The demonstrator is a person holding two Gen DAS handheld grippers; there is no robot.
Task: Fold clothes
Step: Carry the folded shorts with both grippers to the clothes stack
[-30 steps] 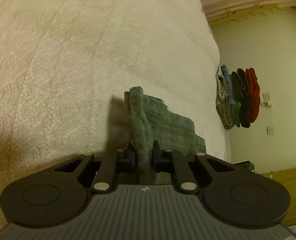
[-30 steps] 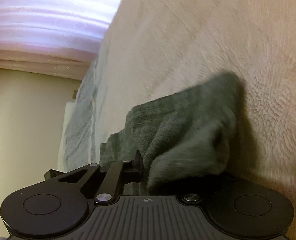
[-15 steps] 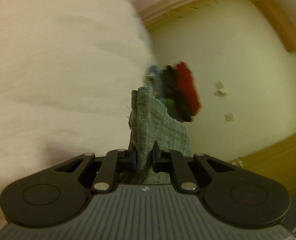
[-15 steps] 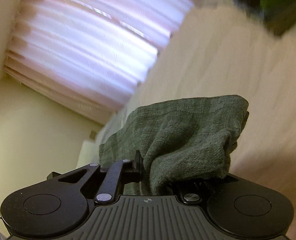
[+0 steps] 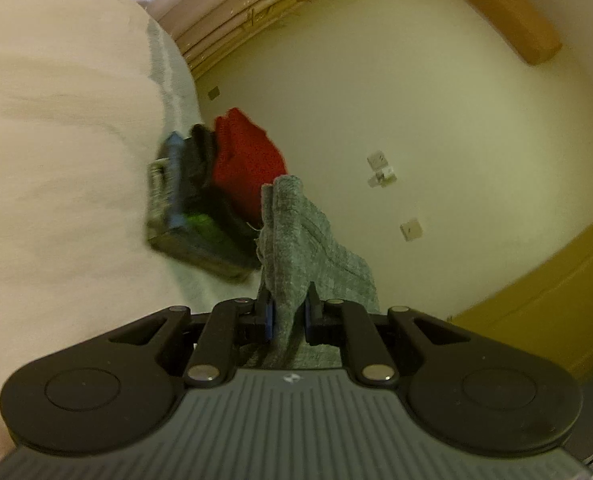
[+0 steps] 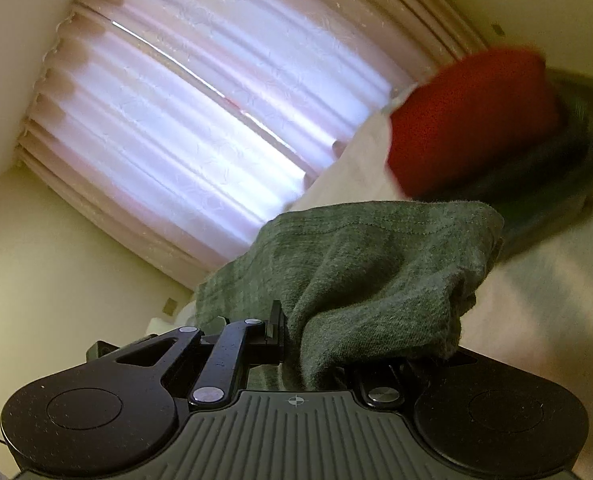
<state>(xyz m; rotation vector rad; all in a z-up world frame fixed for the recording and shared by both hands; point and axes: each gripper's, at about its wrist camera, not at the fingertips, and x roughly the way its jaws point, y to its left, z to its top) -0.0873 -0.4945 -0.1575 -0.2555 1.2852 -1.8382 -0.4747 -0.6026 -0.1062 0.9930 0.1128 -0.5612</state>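
The left gripper (image 5: 287, 314) is closed onto a fold of the grey-green garment (image 5: 296, 236), the cloth pinched between both fingers and standing up in a narrow ridge ahead of them, clear of the bed. The right gripper (image 6: 312, 344) grips the same garment (image 6: 368, 264); its left finger (image 6: 274, 326) presses against the fabric, while the other finger is buried under the draped cloth, which spills over that side of the tool. The garment hangs between the two grippers, lifted off the cream bedspread (image 5: 56, 152). Beyond it, near the edge of the bed, sits a stack of folded clothes (image 5: 200, 200) — a red piece (image 5: 244, 164) on the outside, dark, green and blue pieces behind it; the stack is motion-blurred in both views and the individual items cannot be told apart further. The right wrist view shows a pleated pale curtain (image 6: 200, 112) lit from behind. The left wrist view shows a pale wall with two wall plates (image 5: 410, 229) and a yellow-brown door or cabinet front (image 5: 556, 292) at lower right.
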